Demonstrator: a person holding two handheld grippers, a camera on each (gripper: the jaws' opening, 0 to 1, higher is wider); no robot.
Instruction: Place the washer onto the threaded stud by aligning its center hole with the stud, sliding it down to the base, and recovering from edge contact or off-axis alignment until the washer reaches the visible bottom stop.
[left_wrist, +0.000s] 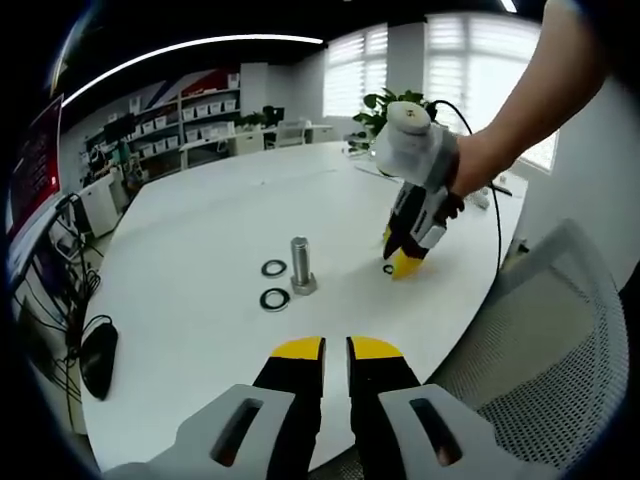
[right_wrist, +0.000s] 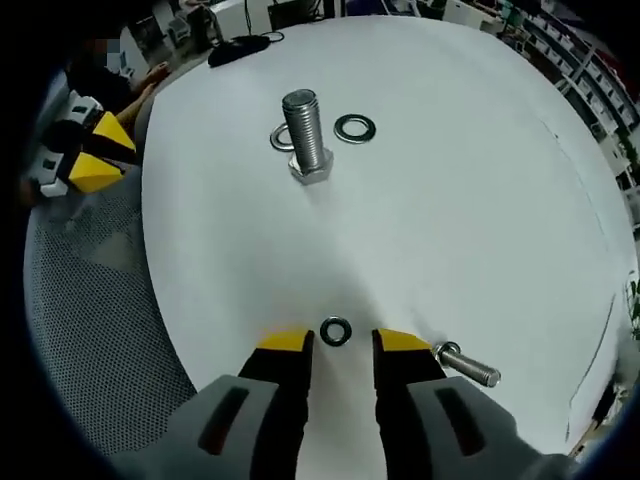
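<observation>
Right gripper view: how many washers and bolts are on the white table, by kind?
Dark flat metal ring washers: 3
Upright silver hex-head threaded stud: 1
Small silver bolt lying on its side: 1
Total: 5

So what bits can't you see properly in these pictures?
- Far washer, right gripper view: partly hidden behind the upright stud.
- Small washer, left gripper view: too small, crowded by the right gripper.
- Lying bolt, right gripper view: its head is hidden by a jaw.
</observation>
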